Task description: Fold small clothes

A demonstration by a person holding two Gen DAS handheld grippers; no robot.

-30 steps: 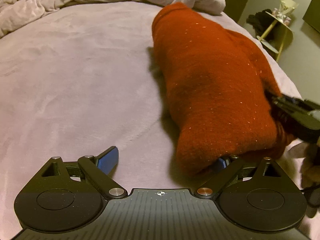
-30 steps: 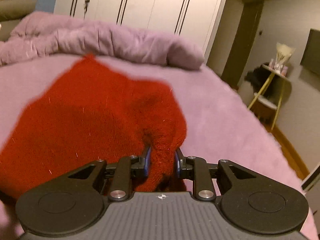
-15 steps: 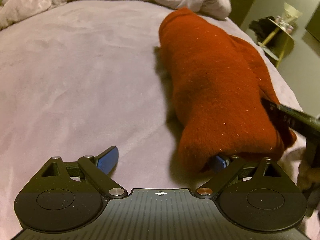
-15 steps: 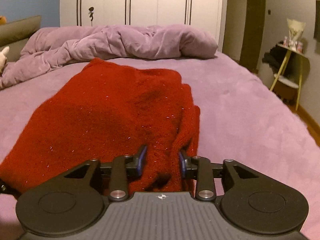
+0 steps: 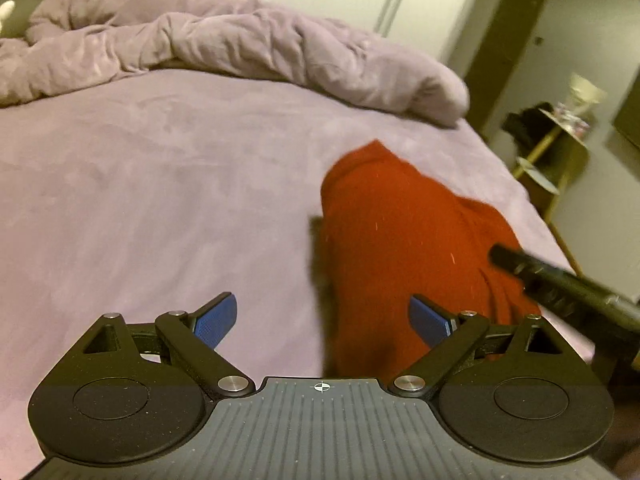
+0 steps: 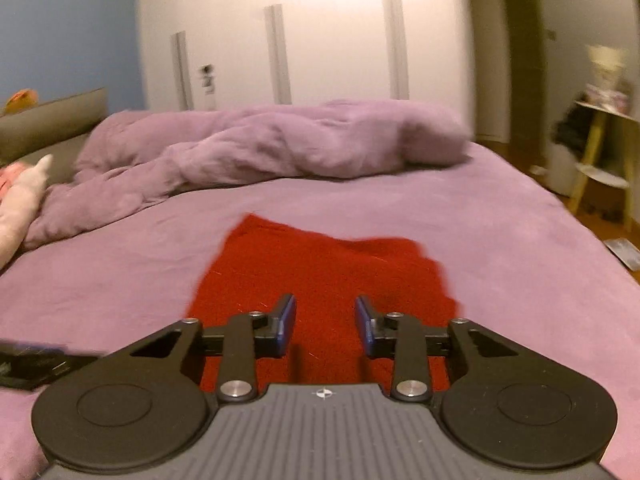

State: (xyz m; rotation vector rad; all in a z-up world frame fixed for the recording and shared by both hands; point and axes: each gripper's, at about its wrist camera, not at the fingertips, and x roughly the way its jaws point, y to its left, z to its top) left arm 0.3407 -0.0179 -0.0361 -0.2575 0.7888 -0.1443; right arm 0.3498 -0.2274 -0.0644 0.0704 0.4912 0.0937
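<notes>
A folded red knit garment (image 5: 404,240) lies on the purple bed sheet (image 5: 160,200); it also shows in the right wrist view (image 6: 320,276). My left gripper (image 5: 322,320) is open wide and empty, raised above the garment's near left edge. My right gripper (image 6: 325,324) is open and empty, held above the garment's near end. The right gripper's black body (image 5: 560,284) shows at the right of the left wrist view. The left gripper's edge (image 6: 36,364) shows at the left of the right wrist view.
A crumpled purple duvet (image 5: 240,44) lies across the far side of the bed. White wardrobe doors (image 6: 300,40) stand behind it. A small yellow-legged side table (image 6: 600,148) stands at the right. A pink soft toy (image 6: 20,196) lies at the far left.
My right gripper has opened and let go of the red garment. Both grippers have lifted and pulled back from it. The garment now lies flat on the bed.
</notes>
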